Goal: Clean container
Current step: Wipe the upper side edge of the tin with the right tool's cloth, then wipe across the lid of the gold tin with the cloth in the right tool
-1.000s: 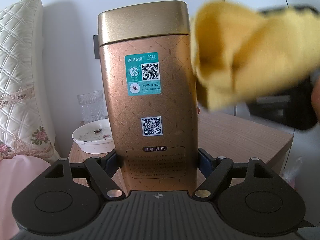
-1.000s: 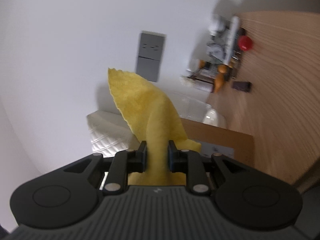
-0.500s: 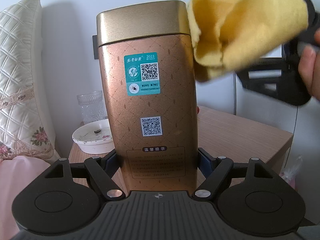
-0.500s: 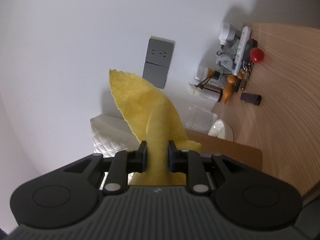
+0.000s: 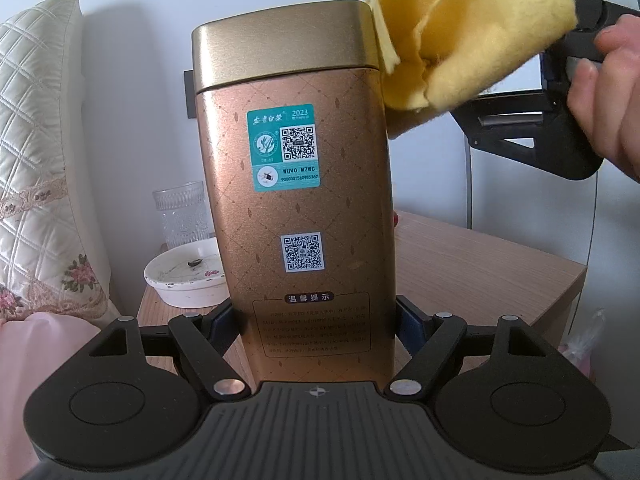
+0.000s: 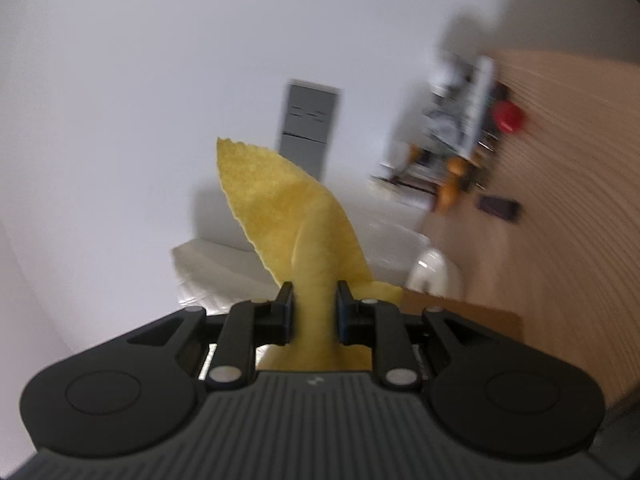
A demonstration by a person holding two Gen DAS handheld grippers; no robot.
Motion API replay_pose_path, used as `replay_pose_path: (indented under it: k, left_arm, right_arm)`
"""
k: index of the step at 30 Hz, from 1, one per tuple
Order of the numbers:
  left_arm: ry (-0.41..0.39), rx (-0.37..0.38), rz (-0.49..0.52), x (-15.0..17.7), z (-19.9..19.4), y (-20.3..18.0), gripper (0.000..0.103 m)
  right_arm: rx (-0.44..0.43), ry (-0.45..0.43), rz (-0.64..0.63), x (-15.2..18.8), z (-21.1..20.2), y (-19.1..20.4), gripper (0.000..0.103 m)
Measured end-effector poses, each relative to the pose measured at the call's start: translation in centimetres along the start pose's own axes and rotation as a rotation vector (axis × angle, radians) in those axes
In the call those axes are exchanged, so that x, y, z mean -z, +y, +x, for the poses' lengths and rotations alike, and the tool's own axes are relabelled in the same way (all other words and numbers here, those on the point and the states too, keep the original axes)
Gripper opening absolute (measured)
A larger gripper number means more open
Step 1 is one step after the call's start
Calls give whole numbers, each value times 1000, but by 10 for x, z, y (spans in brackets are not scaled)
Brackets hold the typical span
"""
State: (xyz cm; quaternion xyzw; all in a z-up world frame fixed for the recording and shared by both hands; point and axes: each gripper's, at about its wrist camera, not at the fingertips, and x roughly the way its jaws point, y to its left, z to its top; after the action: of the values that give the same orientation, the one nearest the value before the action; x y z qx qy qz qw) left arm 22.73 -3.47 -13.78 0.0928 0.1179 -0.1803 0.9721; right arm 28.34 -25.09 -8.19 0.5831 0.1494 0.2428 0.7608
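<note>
Left gripper (image 5: 316, 320) clamps bronze tin (image 5: 304, 200) low, upright above bedside table (image 5: 480, 264) (steadied for wiping). Right gripper (image 6: 313, 312) pinched on yellow cloth (image 5: 460, 40), cloth at lid's (image 5: 284, 44) right corner, probably touching.

The tin (image 5: 300, 184) stands up between the two fingers of the left hand-held gripper (image 5: 316, 320). Behind it on the table (image 5: 480, 264) sits a dish (image 5: 184, 280), with a glass (image 5: 182, 212) behind the dish. A pillow (image 5: 36, 160) is on the left. The cloth (image 5: 472, 32) touches the tin's top right corner.
</note>
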Motion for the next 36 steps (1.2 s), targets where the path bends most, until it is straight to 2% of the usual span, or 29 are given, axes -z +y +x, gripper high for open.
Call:
replay_pose_path:
  k: [9, 17, 22, 25, 29, 32, 34, 36]
  left_arm:
    - [2, 6, 0, -1, -11, -4, 82]
    - [0, 3, 5, 5, -8, 3, 82]
    - [1, 3, 12, 9, -4, 5, 82]
    - [6, 1, 27, 11, -3, 8, 82]
    - [10, 4, 27, 14, -1, 15, 82]
    - [11, -2, 39, 17, 1, 18, 83]
    - [13, -3, 43, 19, 2, 21, 83]
    - [16, -1, 42, 20, 4, 25, 83]
  right_arm:
    - [100, 25, 80, 6, 0, -32, 22]
    - [20, 15, -38, -10, 4, 9, 22]
    - [109, 49, -7, 1, -3, -16, 22]
    - [152, 81, -40, 1, -6, -18, 22]
    - [145, 82, -242, -21, -2, 21, 22]
    - [107, 97, -472, -33, 9, 70, 22]
    - [85, 158, -668, -30, 22, 105, 22]
    - [101, 232, -833, -18, 38, 128, 22]
